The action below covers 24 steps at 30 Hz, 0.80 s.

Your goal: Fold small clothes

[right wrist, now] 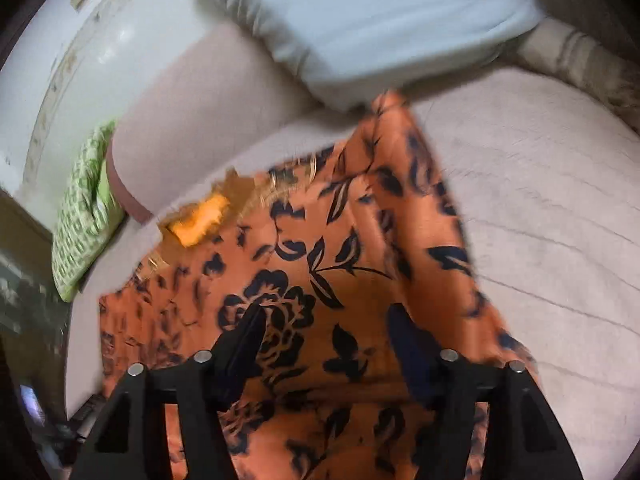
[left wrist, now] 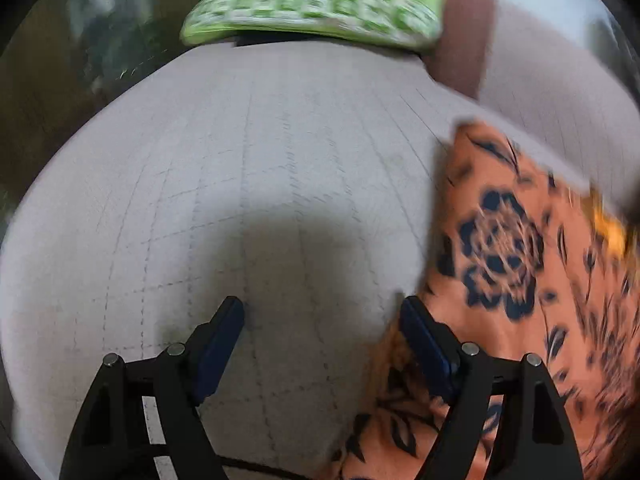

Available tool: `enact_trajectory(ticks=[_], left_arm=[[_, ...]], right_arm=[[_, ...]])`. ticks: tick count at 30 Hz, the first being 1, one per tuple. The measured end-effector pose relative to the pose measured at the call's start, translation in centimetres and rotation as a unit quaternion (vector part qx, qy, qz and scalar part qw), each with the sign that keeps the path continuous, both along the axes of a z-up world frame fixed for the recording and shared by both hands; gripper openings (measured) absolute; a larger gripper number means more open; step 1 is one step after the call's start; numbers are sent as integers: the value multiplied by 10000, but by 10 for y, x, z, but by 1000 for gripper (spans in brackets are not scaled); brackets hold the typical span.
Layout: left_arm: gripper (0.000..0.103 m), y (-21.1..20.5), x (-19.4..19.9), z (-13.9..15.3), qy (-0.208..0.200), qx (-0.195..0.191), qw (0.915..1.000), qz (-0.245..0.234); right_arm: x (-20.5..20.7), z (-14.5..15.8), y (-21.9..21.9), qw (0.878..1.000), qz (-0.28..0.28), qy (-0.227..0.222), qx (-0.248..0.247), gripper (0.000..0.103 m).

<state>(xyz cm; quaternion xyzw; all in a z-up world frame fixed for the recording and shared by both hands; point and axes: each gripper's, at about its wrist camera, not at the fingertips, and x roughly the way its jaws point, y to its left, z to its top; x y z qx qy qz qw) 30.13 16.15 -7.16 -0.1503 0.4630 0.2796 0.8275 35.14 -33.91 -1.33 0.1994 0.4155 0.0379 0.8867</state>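
The orange floral garment (right wrist: 360,248) lies under the parted right hand-held gripper (right wrist: 324,320), beside the parted left hand-held gripper (left wrist: 320,316).

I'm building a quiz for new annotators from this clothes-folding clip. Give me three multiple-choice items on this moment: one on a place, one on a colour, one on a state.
1. In the left wrist view, where does the orange garment lie relative to the left gripper?
A. to its right
B. to its left
C. between its fingers

2. What colour is the floral print on the garment?
A. white
B. dark navy to black
C. green

3. How do the right gripper's fingers stand?
A. shut on the green checked pillow
B. shut on nothing
C. apart over the garment

Answers:
1 A, the cloth fills the right side, with only the quilted sheet between the fingers.
2 B, dark flowers and leaves show on the orange.
3 C, flat cloth shows in the gap, nothing pinched.
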Motion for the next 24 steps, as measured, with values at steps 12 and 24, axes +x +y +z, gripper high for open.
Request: enact_trajectory(ticks=[12,24], left_arm=[[81,-23,-126,84,-1054,-269,9889,-1013],[86,-46,-216,53,-644,-539,9852,-1495]], right_arm=[[-182,42,-55,9970,400,175,-641,78],[-185,24,-87,9943,547,141,907,78]])
